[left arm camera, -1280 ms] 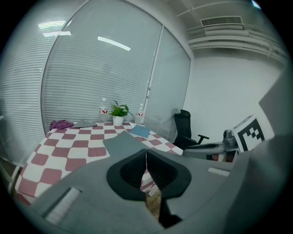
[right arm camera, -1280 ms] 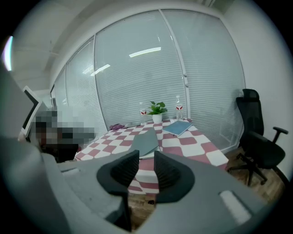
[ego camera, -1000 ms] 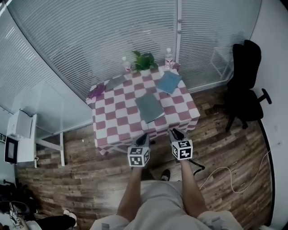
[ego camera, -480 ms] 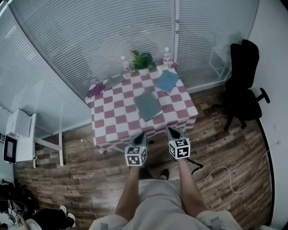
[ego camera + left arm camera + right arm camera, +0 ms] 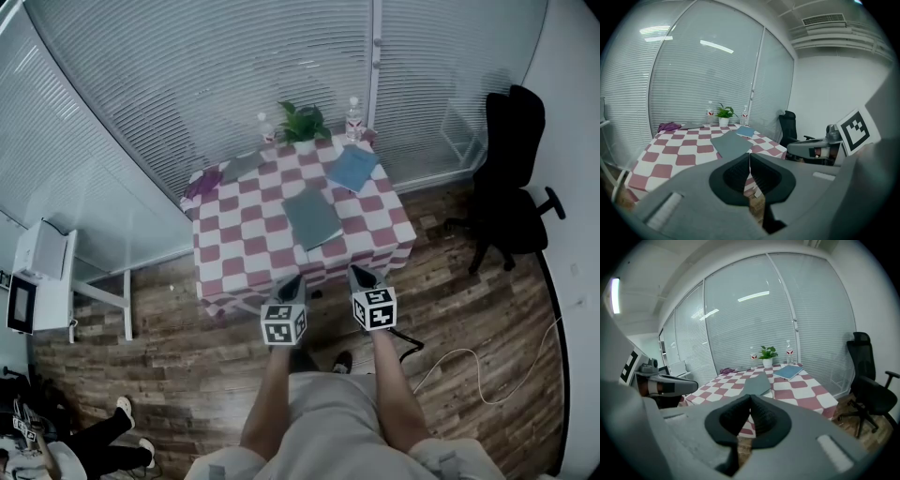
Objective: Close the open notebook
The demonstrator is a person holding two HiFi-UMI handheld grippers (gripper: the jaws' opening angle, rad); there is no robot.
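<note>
Hardly anything has moved over the past second: the left tool (image 5: 294, 282) and right tool (image 5: 362, 276) sit where they were, side by side and level with each other just short of the near edge of the surface (image 5: 234, 255), and only a bystander's legs (image 5: 111, 433) at the lower left of the head view have shifted on the wooden floor (image 5: 169, 361). Each tool's own view shows its two dark ribbed pads pressed together along a thin seam with nothing caught between them, so both are closed and empty. The grey-green notebook (image 5: 311, 217) lies flat near the middle of the red-and-white checked cloth, turned at a slant, well apart from both tools and touched by neither; only one plain face shows, and whether it is open cannot be told from here. Farther back toward the right corner lies a blue book (image 5: 353, 169), also flat. At the far left are a grey flat item (image 5: 242, 167) and a purple cloth (image 5: 202, 186). Along the back edge, against the window blinds, stands a small potted plant (image 5: 302, 123) between two clear bottles (image 5: 265, 129). A black office chair (image 5: 511, 178) stands off to the right of the surface.
</note>
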